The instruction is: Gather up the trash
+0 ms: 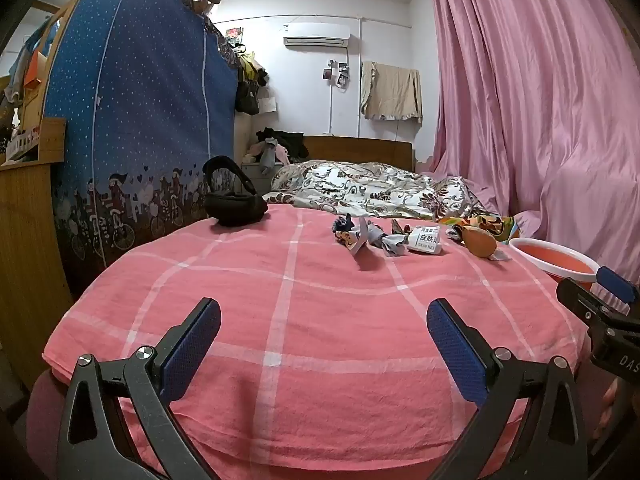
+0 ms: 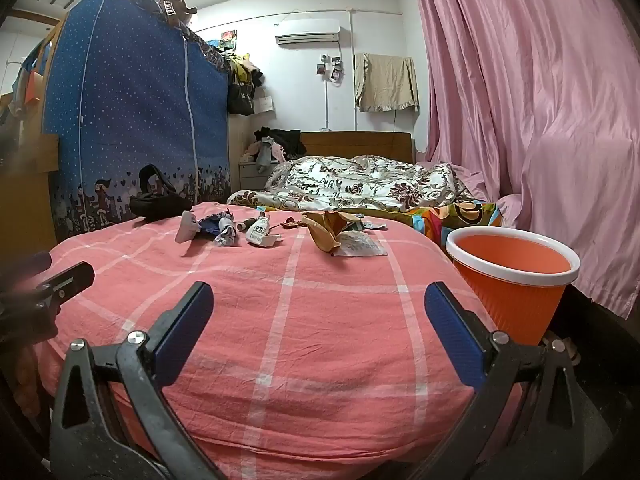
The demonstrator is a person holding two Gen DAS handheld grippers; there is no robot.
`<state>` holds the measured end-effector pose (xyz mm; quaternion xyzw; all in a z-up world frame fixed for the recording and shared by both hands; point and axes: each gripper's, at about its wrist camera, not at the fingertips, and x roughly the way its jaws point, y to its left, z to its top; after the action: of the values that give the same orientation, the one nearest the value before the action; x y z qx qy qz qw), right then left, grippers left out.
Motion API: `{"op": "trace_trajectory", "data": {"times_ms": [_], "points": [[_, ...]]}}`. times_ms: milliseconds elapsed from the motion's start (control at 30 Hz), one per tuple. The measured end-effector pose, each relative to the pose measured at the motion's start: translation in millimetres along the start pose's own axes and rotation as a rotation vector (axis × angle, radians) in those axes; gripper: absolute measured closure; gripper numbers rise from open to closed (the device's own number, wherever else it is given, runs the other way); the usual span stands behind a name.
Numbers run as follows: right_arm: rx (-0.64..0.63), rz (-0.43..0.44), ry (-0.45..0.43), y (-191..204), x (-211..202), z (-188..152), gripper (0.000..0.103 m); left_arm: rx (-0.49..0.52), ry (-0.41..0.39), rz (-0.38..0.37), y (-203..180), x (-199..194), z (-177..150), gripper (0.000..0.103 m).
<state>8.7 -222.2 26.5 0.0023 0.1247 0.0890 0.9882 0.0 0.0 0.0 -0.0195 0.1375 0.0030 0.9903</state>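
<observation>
Several pieces of trash lie in a row on the pink checked bed sheet (image 1: 280, 312): crumpled wrappers (image 1: 362, 236) (image 2: 218, 230), a white packet with black print (image 1: 425, 240) (image 2: 260, 234), and a brown crumpled wrapper (image 1: 480, 243) (image 2: 326, 232) on a grey printed paper (image 2: 360, 248). An orange bin with a white rim (image 2: 516, 292) (image 1: 556, 266) stands right of the bed. My left gripper (image 1: 324, 344) is open and empty, low over the near sheet. My right gripper (image 2: 320, 332) is open and empty, well short of the trash.
A black bag (image 1: 234, 204) (image 2: 160, 202) sits at the bed's left edge. A floral quilt (image 1: 360, 190) is bunched at the far end. A blue fabric wardrobe (image 1: 140, 128) stands left, pink curtains (image 2: 540, 120) right. The right gripper's tip (image 1: 600, 304) shows at the left view's edge.
</observation>
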Motion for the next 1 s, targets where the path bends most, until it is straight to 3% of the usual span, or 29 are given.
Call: {"op": "trace_trajectory", "data": {"times_ms": [1000], "points": [[-0.001, 0.000, 0.001, 0.1, 0.1, -0.6, 0.000, 0.002, -0.002, 0.001, 0.0, -0.2, 0.1, 0.002]]}}
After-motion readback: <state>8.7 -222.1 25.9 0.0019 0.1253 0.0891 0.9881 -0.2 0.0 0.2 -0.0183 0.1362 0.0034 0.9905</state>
